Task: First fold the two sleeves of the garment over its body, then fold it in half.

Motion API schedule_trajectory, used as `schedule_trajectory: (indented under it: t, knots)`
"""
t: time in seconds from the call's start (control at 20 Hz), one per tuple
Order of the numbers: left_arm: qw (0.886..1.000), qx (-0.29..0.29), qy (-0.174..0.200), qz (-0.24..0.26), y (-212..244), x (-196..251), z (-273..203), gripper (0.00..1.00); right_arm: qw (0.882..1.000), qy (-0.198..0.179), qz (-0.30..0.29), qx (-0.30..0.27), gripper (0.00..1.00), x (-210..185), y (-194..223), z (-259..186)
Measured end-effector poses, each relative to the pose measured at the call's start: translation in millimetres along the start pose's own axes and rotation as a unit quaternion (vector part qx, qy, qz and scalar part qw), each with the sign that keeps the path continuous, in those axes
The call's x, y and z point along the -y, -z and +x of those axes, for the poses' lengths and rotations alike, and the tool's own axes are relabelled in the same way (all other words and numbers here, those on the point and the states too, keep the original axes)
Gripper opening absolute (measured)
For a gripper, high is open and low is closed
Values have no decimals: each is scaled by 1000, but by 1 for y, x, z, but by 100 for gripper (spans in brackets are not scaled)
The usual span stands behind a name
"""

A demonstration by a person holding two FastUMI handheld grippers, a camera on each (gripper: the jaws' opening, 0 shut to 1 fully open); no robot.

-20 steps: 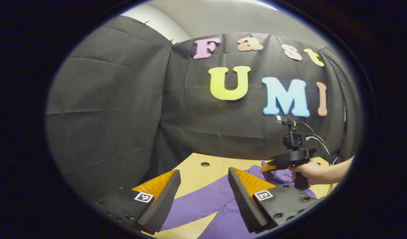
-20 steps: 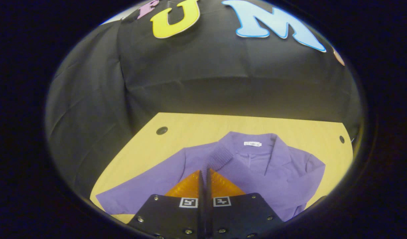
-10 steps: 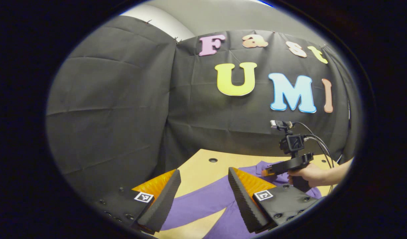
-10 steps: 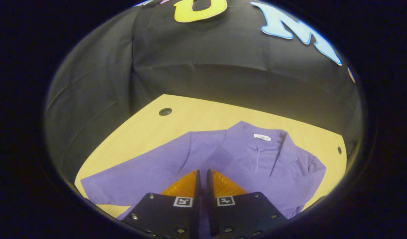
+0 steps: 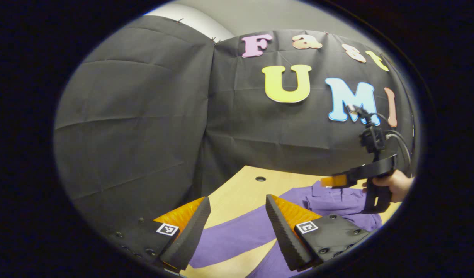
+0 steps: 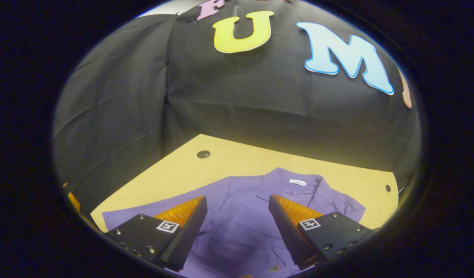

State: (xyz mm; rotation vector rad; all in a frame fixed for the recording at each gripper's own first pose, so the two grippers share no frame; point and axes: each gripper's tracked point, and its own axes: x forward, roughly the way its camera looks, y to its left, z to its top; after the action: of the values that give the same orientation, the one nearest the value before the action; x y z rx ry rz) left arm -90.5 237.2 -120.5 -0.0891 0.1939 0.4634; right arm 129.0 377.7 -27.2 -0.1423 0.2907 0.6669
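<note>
1. In the left gripper view, the left gripper [image 5: 237, 224] hangs above the near left part of the wooden table [image 5: 237, 189] with its fingers spread wide and nothing between them.
2. Under that gap, one sleeve [image 5: 237, 237] of the purple garment [image 5: 337, 200] runs flat across the table, stretched out to the side away from the garment's body, with bare table on both sides of it.
3. Further right in the same view, the garment's collar end lies bunched on the table, near the table's back edge.
4. Above that bunched part, a hand [image 5: 395, 184] holds the right gripper [image 5: 329, 180] by its handle, lifted clear of the garment; from this side I cannot tell how its fingers stand.
5. In the right gripper view, the right gripper [image 6: 237, 220] has its fingers spread apart, empty, above the garment's [image 6: 240, 227] body.
6. There the garment lies spread on the table [image 6: 175, 170], front up, collar towards the table's back edge, and a button shows at the near edge of the view.
7. A small round hole [image 6: 203, 154] sits in the table at its back left corner, clear of the garment.
</note>
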Motion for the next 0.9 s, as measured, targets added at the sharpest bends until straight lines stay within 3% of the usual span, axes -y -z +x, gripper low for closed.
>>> schedule_trajectory:
  t: [0.2, 0.45, 0.6, 0.65, 0.9]
  knots:
    - [999, -22, -35, -3, 26, -26, 8, 95, 999, 6, 6, 31, 96, 6, -17, -34]
    - [991, -72, -102, -43, 76, -77, 15, 95, 998, 29, -3, 56, 96, 21, -27, -70]
    - [978, -126, -151, -71, 122, -104, 12, 94, 998, 29, -9, 55, 96, 23, -21, -89]
    - [974, -140, -159, -78, 134, -110, 13, 94, 998, 26, -8, 53, 93, 22, -17, -96]
    - [950, -222, -189, -112, 186, -126, 15, 95, 999, 18, 6, 47, 96, 22, -6, -122]
